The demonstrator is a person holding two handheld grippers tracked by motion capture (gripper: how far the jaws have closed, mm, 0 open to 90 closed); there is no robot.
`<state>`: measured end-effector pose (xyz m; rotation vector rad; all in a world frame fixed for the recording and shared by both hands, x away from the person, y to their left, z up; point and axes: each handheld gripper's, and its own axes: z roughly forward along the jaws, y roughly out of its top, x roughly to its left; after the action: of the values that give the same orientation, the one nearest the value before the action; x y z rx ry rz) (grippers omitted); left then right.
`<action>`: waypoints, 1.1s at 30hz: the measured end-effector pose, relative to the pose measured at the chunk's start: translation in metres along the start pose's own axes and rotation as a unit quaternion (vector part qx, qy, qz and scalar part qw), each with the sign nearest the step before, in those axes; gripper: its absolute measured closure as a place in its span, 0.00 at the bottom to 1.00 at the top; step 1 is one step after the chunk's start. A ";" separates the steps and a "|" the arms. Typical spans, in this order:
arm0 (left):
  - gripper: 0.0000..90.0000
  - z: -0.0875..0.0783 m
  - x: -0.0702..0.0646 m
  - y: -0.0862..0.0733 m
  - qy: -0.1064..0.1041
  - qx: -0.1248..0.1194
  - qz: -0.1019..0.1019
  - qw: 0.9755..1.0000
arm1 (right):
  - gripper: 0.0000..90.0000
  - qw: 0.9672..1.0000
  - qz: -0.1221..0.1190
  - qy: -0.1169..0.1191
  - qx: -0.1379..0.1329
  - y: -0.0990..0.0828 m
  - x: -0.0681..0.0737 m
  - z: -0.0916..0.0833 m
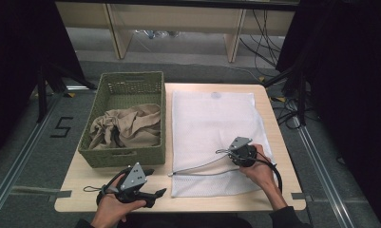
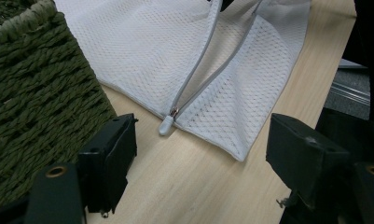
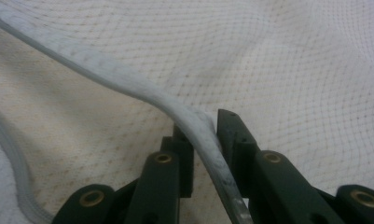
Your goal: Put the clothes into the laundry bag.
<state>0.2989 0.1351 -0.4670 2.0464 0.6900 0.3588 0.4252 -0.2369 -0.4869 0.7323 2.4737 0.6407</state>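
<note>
We read one mark — a black "5" [image 1: 61,127] on the grey floor [image 1: 31,142], left of the table.

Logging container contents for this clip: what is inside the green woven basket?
The green woven basket holds a crumpled beige garment at its near end; the far end shows bare basket floor. Anything beneath the fabric is covered.

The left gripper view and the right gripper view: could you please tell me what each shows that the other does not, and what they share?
Left gripper view: the green woven basket, the wooden table, the zipper pull at the bag's corner, and the left gripper open. Right gripper view: the right gripper with its fingers shut on the zipper edge. Both show the white mesh laundry bag and its opened zipper.
</note>
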 end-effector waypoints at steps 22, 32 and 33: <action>0.29 -0.021 0.019 0.027 0.049 -0.030 0.000 0.998 | 0.97 0.999 0.010 -0.004 -0.051 0.030 -0.019 -0.029; 0.26 -0.048 0.067 0.069 0.112 0.039 0.042 0.992 | 0.98 0.998 0.001 -0.012 -0.063 0.042 -0.022 -0.040; 0.26 -0.050 0.074 0.073 0.121 0.052 0.055 0.990 | 0.98 0.998 0.001 -0.012 -0.063 0.042 -0.022 -0.040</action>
<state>0.3574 0.1822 -0.3794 2.1663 0.7553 0.6555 0.4350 -0.2300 -0.4258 0.6910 2.3868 0.7771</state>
